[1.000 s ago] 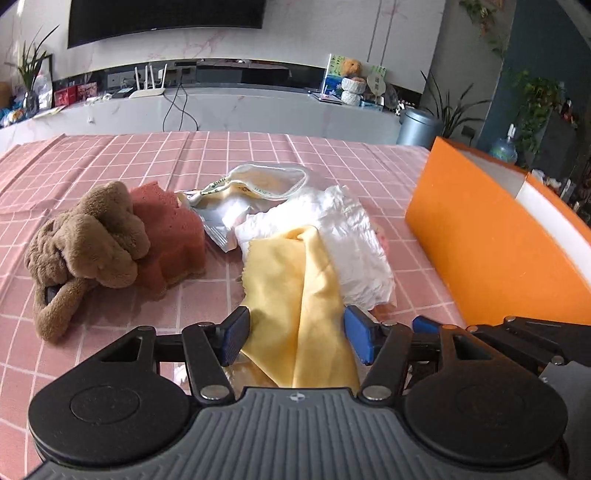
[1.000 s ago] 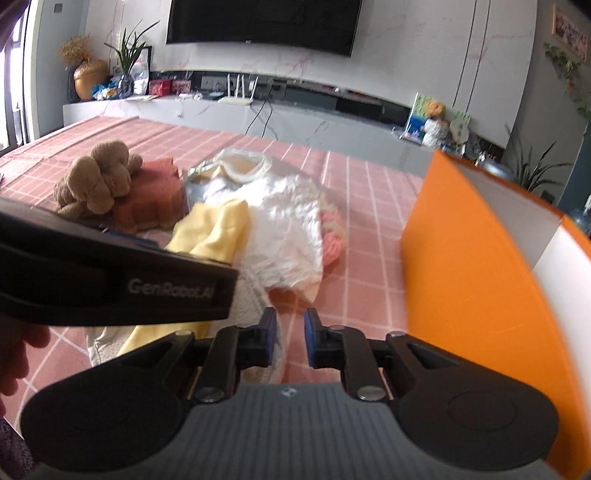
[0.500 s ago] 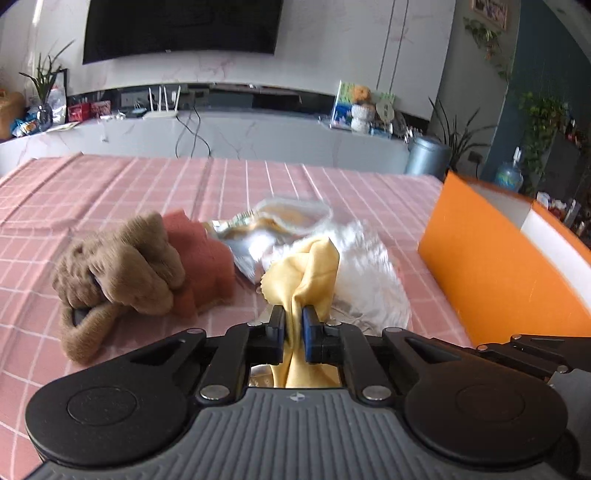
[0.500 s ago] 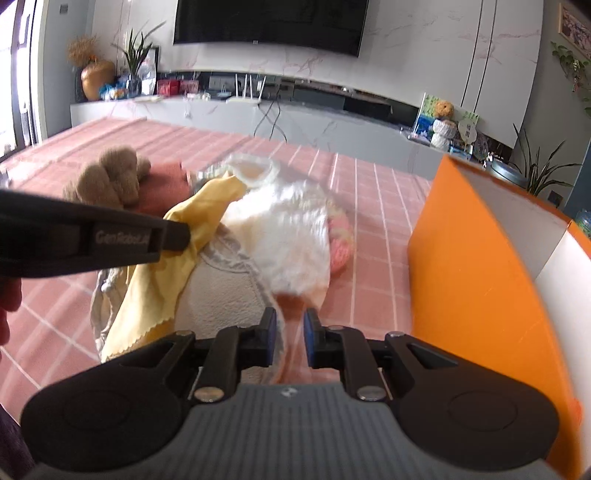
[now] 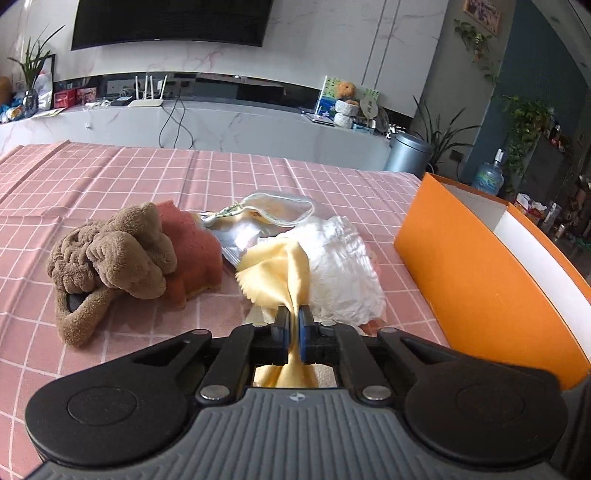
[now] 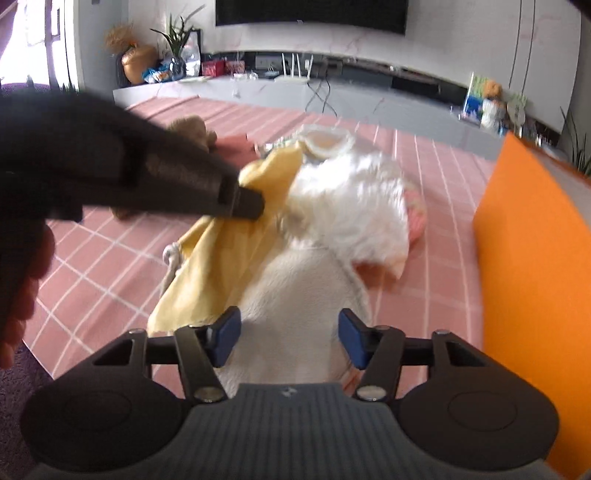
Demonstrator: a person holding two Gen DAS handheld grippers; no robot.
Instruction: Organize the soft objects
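Pink checked tablecloth (image 5: 110,177) – left gripper (image 5: 293,321) pinches yellow cloth (image 5: 275,266); right gripper (image 6: 290,338) jaws opening, pressing nothing.

I am working in a home living room: a big wall-mounted television (image 5: 170,22) hangs over a long marble media console (image 5: 221,125), houseplants (image 5: 524,118) stand around, and a pink checked tablecloth (image 5: 110,177) covers my table.

Plush toy (image 5: 110,258) lies left of cloths (image 5: 332,266), box (image 5: 480,280) right.
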